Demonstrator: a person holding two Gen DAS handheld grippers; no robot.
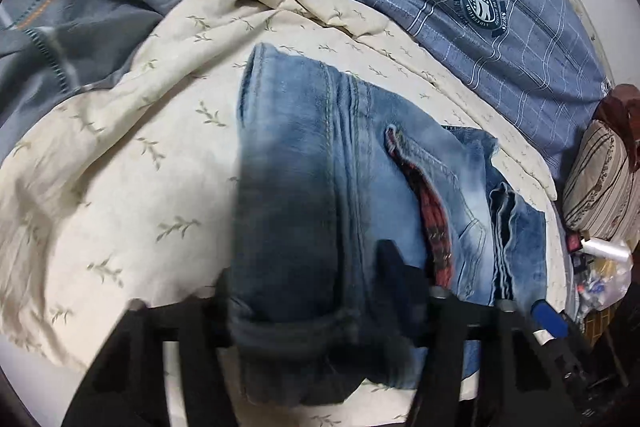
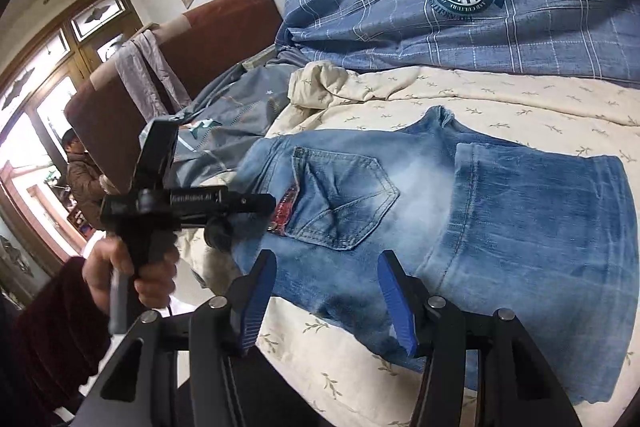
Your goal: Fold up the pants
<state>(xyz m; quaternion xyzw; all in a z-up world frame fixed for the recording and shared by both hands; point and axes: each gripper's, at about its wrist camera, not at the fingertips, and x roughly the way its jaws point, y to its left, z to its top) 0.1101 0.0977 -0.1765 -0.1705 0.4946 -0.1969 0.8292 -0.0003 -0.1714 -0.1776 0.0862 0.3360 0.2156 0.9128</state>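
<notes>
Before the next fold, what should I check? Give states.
1. Jeans lying on the cream quilt, leg end already folded over the seat: ok.
2. Left gripper at the waist end, denim filling its gap; firm hold: cannot tell.
3. Right gripper open over the near edge, pinching nothing: ok.
4. Red lining tucked in: not ok, it shows.
5. Quilt beyond the jeans flat: not ok, it is bunched.

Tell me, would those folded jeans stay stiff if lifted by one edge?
Probably not: the jeans lie in soft layers and creases, so they would likely droop and unfold. The thick stacked denim looks fairly heavy. On the rumpled cream quilt they would likely drag rather than slide.
</notes>
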